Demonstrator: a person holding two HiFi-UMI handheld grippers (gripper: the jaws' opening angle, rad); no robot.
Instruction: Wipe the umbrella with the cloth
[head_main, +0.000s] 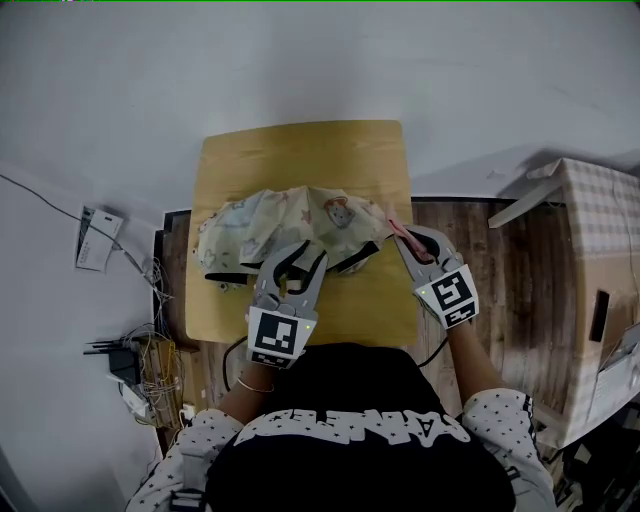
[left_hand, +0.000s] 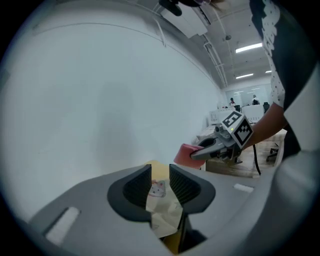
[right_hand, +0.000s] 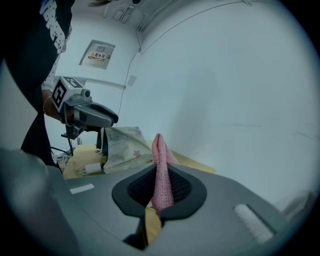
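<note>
Right gripper view: right gripper (right_hand: 161, 176) pinches the pink cloth (right_hand: 159, 150); left gripper (left_hand: 160, 176) gapes over the umbrella (head_main: 300, 220).

Cannot see the near edge of the desk (head_main: 300, 150), covered at 6 o'clock in the head view by the person (head_main: 350, 440). Cannot follow the near rim of the umbrella (head_main: 290, 218), masked there by the left tongs (head_main: 305, 257). Through the left gripper view, only a strip of its fabric in the open gap; cannot tell contact with the pads. Of the cloth (head_main: 398, 228), just a pink sliver beyond the right tongs (head_main: 408, 243), its lower end buried in the pinch. Cardboard box (head_main: 600, 250) cut off at 3 o'clock. In the right gripper view, wall sign (right_hand: 100, 52) at 11 o'clock too small to read; small white roll (right_hand: 92, 168) at 8 o'clock, unidentifiable.
</note>
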